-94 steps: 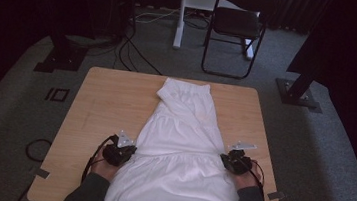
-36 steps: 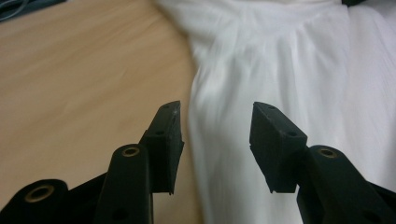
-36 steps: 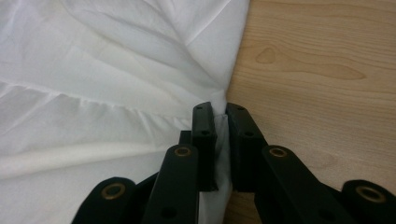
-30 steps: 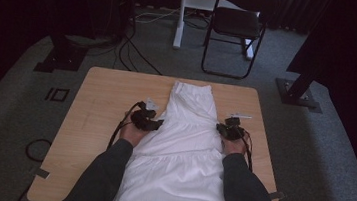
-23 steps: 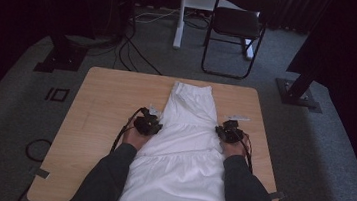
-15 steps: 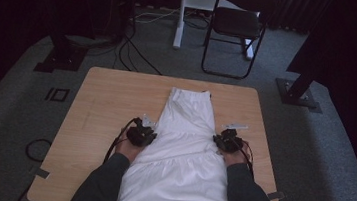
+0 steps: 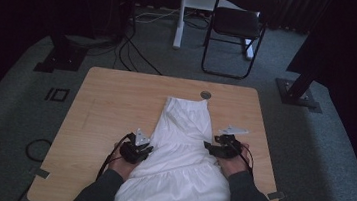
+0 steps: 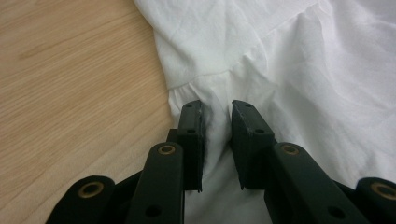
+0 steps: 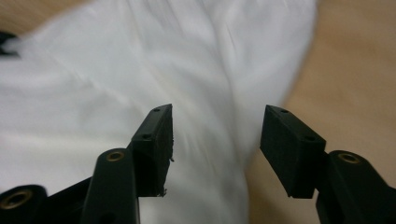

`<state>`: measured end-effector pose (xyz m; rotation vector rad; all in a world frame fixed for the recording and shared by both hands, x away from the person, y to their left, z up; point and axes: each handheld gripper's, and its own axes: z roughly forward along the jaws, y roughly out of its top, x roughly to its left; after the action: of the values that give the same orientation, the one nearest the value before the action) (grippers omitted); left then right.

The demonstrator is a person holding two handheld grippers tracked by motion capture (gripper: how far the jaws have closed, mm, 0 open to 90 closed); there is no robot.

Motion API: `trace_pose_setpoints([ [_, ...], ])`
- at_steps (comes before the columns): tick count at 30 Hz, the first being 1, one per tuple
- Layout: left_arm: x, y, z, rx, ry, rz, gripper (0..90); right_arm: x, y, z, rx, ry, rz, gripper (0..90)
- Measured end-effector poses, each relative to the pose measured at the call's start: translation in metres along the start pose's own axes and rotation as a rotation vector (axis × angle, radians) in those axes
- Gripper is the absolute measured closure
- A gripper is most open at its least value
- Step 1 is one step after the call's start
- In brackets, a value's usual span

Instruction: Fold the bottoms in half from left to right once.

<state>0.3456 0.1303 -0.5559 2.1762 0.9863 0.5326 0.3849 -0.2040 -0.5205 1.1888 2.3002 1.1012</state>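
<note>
We are pinching the left edge of the white dress (image 7: 181, 146) with the left gripper (image 8: 215, 116), its jaws nearly closed on a fold. The right gripper (image 9: 215, 122) is hanging wide open, holding nothing, over the dress's right edge; the dress is stretching ahead of both grippers along the worktop (image 7: 111, 103).

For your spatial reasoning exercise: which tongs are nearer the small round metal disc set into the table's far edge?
Right. The right tongs lie below the disc; the left tongs are farther, across the white garment.
</note>
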Motion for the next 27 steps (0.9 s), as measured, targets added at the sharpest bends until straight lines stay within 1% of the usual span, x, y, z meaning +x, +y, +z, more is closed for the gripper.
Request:
trace_pose_setpoints([
  [1, 0.000, 0.000, 0.000, -0.003, -0.001, -0.004, 75.0, 0.002, 0.009, 0.004, -0.008, 0.014, -0.014, 44.5],
  [2, 0.001, 0.000, 0.000, -0.001, -0.005, -0.005, 75.0, 0.003, 0.017, 0.010, -0.017, 0.031, -0.032, 49.4],
  [3, 0.001, 0.000, 0.000, -0.005, -0.007, -0.011, 75.0, 0.005, 0.024, 0.016, -0.017, 0.056, -0.048, 58.6],
  [4, 0.001, -0.001, 0.000, -0.007, -0.009, -0.013, 75.0, 0.007, 0.030, 0.024, -0.017, 0.091, -0.068, 63.9],
  [5, 0.001, -0.001, 0.000, -0.008, -0.009, -0.012, 75.0, 0.010, 0.036, 0.032, -0.019, 0.119, -0.080, 64.2],
  [6, 0.001, -0.001, 0.000, -0.008, -0.010, -0.012, 75.0, 0.013, 0.041, 0.040, -0.019, 0.130, -0.088, 63.8],
  [7, 0.001, -0.001, 0.000, -0.007, -0.010, -0.010, 75.0, 0.017, 0.046, 0.048, -0.023, 0.126, -0.093, 59.5],
  [8, 0.002, -0.001, 0.000, -0.007, -0.011, -0.008, 75.0, 0.020, 0.050, 0.054, -0.031, 0.109, -0.104, 52.4],
  [9, 0.002, -0.001, 0.000, -0.009, -0.012, -0.009, 75.0, 0.024, 0.053, 0.060, -0.041, 0.102, -0.110, 43.5],
  [10, 0.002, -0.001, 0.001, -0.014, -0.013, -0.012, 75.0, 0.025, 0.055, 0.065, -0.040, 0.104, -0.109, 39.2],
  [12, 0.002, -0.002, 0.000, -0.017, -0.014, -0.014, 75.0, 0.028, 0.058, 0.076, -0.014, 0.091, -0.115, 34.2],
  [13, 0.002, -0.002, 0.000, -0.018, -0.013, -0.013, 75.0, 0.029, 0.058, 0.084, 0.014, 0.081, -0.118, 35.1],
  [14, 0.002, -0.002, 0.000, -0.018, -0.013, -0.014, 75.0, 0.028, 0.057, 0.088, 0.031, 0.067, -0.127, 43.4],
  [15, 0.002, -0.003, 0.000, -0.019, -0.012, -0.014, 75.0, 0.025, 0.057, 0.090, 0.047, 0.045, -0.139, 57.4],
  [16, 0.002, -0.003, 0.000, -0.019, -0.012, -0.013, 75.0, 0.022, 0.056, 0.090, 0.059, 0.027, -0.134, 71.4],
  [17, 0.001, -0.003, 0.000, -0.018, -0.011, -0.013, 75.1, 0.015, 0.057, 0.086, 0.043, -0.021, -0.109, 79.1],
  [18, 0.001, -0.003, 0.000, -0.020, -0.009, -0.012, 75.1, 0.009, 0.057, 0.083, 0.026, -0.051, -0.081, 85.0],
  [19, 0.001, -0.003, 0.000, -0.020, -0.008, -0.011, 75.2, -0.003, 0.059, 0.076, -0.007, -0.106, -0.022, 87.1],
  [20, 0.001, -0.003, 0.000, -0.020, -0.007, -0.011, 75.2, -0.014, 0.059, 0.071, -0.025, -0.147, 0.017, 87.4],
  [21, 0.001, -0.003, 0.000, -0.020, -0.007, -0.011, 75.1, -0.023, 0.059, 0.068, -0.025, -0.194, 0.048, 87.4],
  [22, 0.001, -0.003, 0.000, -0.019, -0.008, -0.010, 75.1, -0.031, 0.056, 0.069, -0.007, -0.215, 0.081, 86.0],
  [23, 0.001, -0.003, 0.000, -0.020, -0.009, -0.011, 75.2, -0.036, 0.053, 0.072, 0.020, -0.220, 0.100, 81.1],
  [25, 0.001, -0.003, 0.000, -0.021, -0.009, -0.016, 75.1, -0.045, 0.044, 0.082, 0.083, -0.254, 0.121, 69.4],
  [26, 0.001, -0.003, 0.000, -0.023, -0.009, -0.015, 75.1, -0.046, 0.041, 0.084, 0.095, -0.251, 0.138, 65.5],
  [27, 0.000, -0.003, 0.000, -0.024, -0.010, -0.015, 75.1, -0.049, 0.037, 0.084, 0.077, -0.245, 0.168, 60.8],
])
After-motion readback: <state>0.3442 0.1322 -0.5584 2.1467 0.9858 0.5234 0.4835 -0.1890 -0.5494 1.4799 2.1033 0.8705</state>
